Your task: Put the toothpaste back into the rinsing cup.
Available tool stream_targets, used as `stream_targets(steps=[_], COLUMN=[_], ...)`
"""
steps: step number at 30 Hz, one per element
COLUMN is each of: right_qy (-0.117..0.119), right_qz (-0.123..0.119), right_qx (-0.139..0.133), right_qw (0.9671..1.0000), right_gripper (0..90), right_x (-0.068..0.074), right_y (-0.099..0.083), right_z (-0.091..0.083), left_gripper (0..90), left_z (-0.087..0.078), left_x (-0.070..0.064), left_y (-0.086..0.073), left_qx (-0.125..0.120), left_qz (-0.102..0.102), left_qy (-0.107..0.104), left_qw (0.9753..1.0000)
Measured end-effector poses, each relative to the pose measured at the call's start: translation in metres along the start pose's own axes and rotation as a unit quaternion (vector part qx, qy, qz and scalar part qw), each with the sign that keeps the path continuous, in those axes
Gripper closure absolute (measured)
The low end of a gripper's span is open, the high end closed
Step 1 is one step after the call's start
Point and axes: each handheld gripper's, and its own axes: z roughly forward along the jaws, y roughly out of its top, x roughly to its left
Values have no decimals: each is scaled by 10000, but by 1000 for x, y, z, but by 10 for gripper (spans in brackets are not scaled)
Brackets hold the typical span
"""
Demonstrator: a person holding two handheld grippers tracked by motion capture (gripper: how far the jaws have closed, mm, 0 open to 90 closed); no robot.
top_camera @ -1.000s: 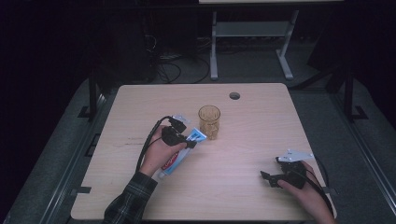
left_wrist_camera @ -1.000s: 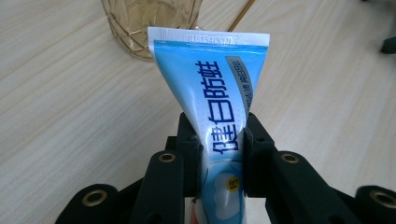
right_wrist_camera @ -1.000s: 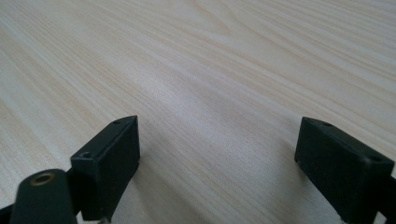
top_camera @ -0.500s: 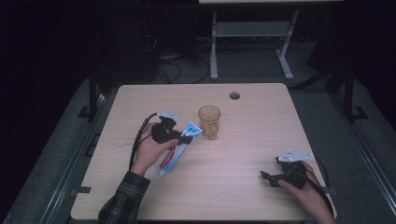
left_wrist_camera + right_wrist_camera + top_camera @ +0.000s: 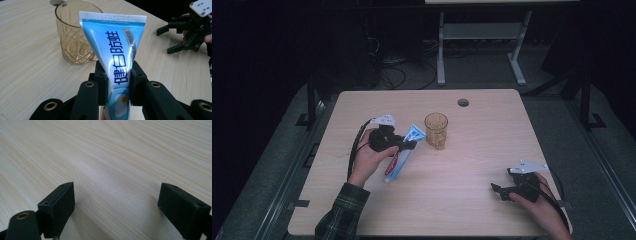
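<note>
A blue and white toothpaste tube (image 5: 404,150) (image 5: 117,62) is clamped between the jaws of my left gripper (image 5: 408,144) (image 5: 117,83), lifted off the table and tilted, its crimped end pointing toward an amber cut-glass tumbler (image 5: 436,130) (image 5: 75,37). The tumbler stands upright just right of the tube. My right gripper (image 5: 503,186) (image 5: 116,207) rests low over bare wood near the front right corner, jaws wide apart with nothing between them. It also appears far off in the left gripper view (image 5: 172,37).
The light wooden table (image 5: 472,165) has a cable hole (image 5: 463,102) near its far edge. Dark floor, cables and a metal stand leg (image 5: 517,65) lie beyond the table.
My left gripper has lifted the toothpaste tube and shifted slightly left and away, raising the crimped end near the tumbler. The right gripper has stayed put.
</note>
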Motion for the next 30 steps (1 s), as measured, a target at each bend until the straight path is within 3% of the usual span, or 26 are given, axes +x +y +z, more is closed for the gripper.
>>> stream_targets(steps=[5, 30], right_qy=[3, 8], right_qz=[-19, -22], right_qx=[-6, -7], right_qw=[10000, 10000], right_gripper=[133, 134], right_x=[0, 0], right_y=[0, 0], right_z=[0, 0], left_gripper=[725, 722], left_z=[0, -6], left_x=[-1, 8], left_y=[4, 32], left_qx=[-113, -632], left_qz=[85, 120], left_qy=[28, 77], left_qw=[9999, 9979])
